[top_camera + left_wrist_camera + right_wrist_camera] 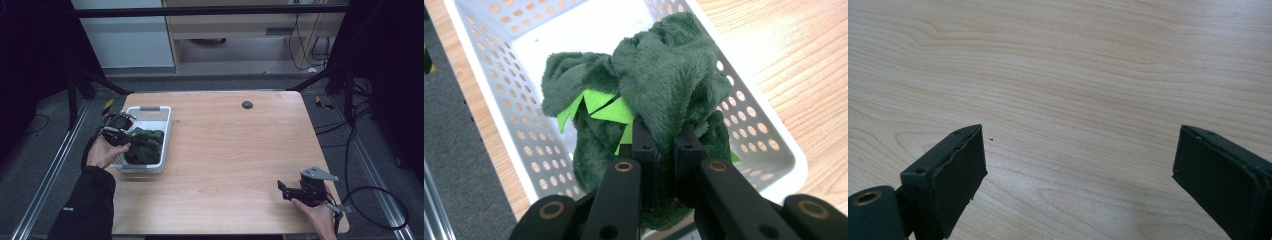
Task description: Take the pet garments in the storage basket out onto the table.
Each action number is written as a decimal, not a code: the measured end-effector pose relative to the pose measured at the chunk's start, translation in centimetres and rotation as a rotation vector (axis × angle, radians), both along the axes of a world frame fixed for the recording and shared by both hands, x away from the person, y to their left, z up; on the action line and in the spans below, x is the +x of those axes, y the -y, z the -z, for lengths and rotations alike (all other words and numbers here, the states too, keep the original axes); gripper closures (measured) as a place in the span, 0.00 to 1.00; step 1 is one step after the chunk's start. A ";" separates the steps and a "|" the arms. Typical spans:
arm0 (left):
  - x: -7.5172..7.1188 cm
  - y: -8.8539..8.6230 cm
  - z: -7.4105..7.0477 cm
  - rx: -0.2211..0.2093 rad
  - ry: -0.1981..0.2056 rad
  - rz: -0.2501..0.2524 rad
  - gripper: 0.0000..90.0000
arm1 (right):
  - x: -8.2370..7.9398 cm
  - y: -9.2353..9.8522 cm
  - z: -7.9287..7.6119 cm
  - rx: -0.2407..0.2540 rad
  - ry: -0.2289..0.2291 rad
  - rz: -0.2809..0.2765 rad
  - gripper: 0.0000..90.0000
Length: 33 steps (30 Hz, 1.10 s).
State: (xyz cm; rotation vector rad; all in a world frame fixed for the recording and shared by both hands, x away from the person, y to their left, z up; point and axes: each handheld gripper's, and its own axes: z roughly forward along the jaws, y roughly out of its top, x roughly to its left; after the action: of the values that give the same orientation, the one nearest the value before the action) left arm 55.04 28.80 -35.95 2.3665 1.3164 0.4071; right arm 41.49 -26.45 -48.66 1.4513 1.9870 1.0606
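A dark green plush toy (pixel 659 70) with bright green felt spikes lies in a white perforated basket (pixel 499 75). My left gripper (pixel 663 142) is shut on a fold of the plush, which bulges up between the two jaws. From above, the left gripper (pixel 121 136) reaches over the basket's left rim (pixel 150 108) onto the green plush toy (pixel 146 145). My right gripper (pixel 1078 160) stands open over bare wood, nothing between its jaws. It sits near the table's front right corner, the right gripper (pixel 285 189) pointing left.
The wooden table (pixel 235 145) has a small dark round disc (pixel 247 104) near its far edge. Dark floor, metal rails and cables surround the table. The basket sits close to the table's left edge.
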 end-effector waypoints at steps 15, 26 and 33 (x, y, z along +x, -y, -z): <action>-1.3 -0.4 -3.6 0.000 0.051 0.024 0.94 | 0.0 0.0 0.0 -0.006 0.003 0.000 0.08; -1.7 -0.7 -5.6 -0.008 0.079 0.030 0.94 | 0.0 0.0 0.0 -0.008 0.006 -0.001 0.08; -2.1 -0.5 -6.4 -0.007 0.095 0.050 0.94 | 0.0 0.0 0.0 -0.007 0.002 0.000 0.08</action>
State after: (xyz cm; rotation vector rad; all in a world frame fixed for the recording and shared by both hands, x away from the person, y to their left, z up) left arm 52.96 29.26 -29.52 2.3384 1.2111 0.4927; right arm 41.50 -26.41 -48.69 1.4460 1.9878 1.0543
